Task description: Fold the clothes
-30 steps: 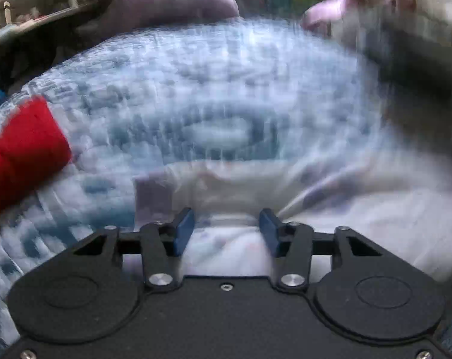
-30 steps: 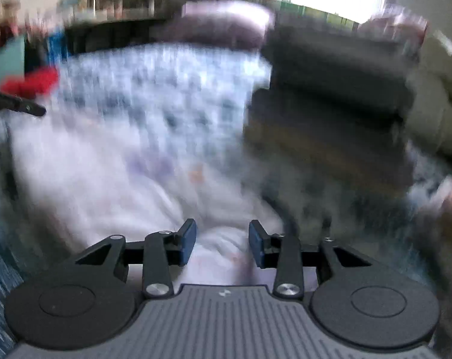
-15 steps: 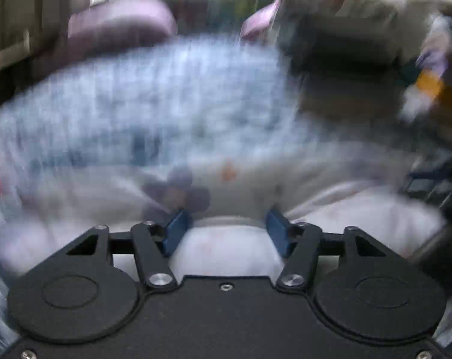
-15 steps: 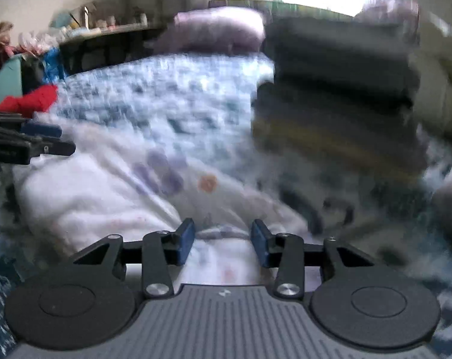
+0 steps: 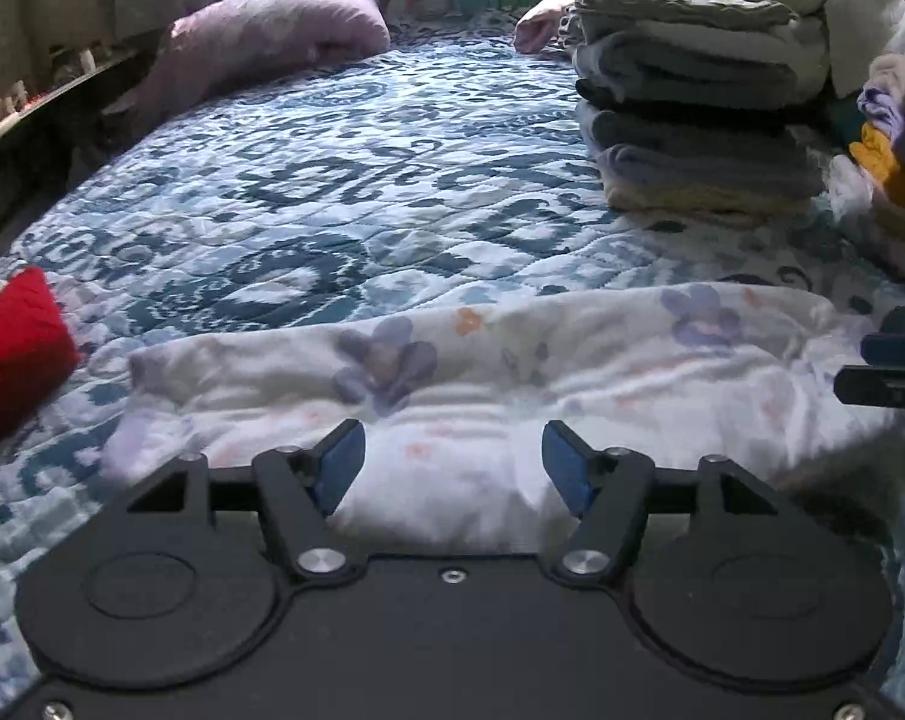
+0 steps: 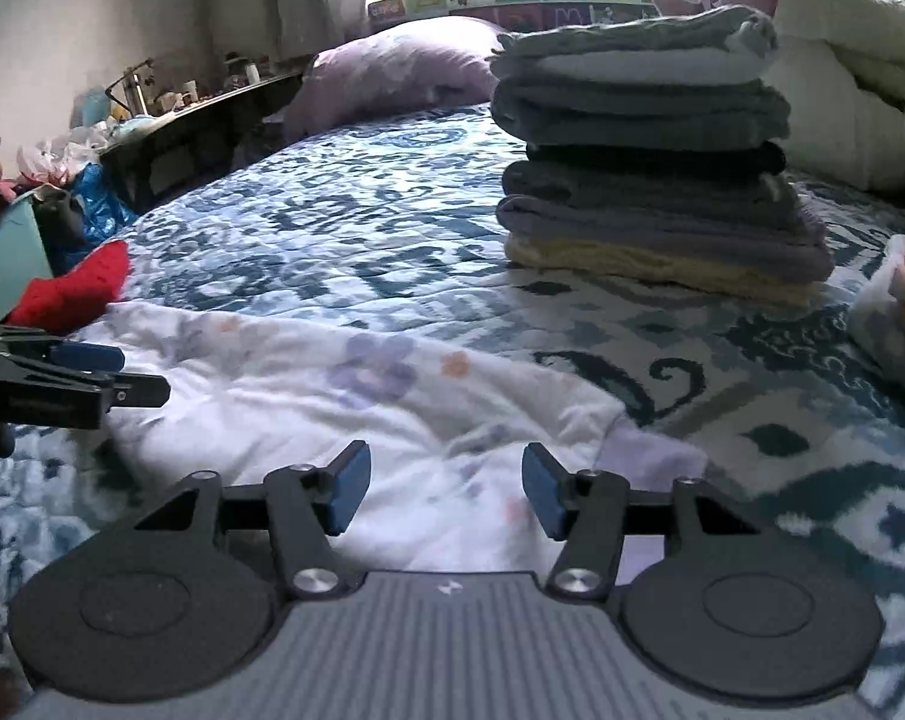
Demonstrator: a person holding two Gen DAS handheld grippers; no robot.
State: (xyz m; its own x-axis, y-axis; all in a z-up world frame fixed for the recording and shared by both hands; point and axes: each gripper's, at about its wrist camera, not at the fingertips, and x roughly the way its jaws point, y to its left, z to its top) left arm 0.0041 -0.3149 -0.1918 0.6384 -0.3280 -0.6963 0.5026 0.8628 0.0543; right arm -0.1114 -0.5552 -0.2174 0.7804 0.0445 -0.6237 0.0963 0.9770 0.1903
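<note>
A white garment with purple and orange flowers [image 5: 512, 384] lies flat and folded lengthwise on the blue patterned bedspread [image 5: 344, 180]. It also shows in the right wrist view [image 6: 344, 396]. My left gripper [image 5: 452, 462] is open and empty, just above the garment's near edge. My right gripper [image 6: 440, 483] is open and empty over the garment's right end. The left gripper shows side-on at the left of the right wrist view [image 6: 86, 372]. The right gripper's tips show at the right edge of the left wrist view [image 5: 890, 360].
A tall stack of folded clothes [image 6: 650, 162] stands at the back right. A second pile [image 5: 896, 180] sits at the far right. A red cloth [image 5: 14, 354] lies at the left. A purple pillow [image 5: 260, 36] lies at the head of the bed.
Both grippers have come down closer to the garment and stopped moving; the earlier views were blurred. Both jaws now stand wider open.
</note>
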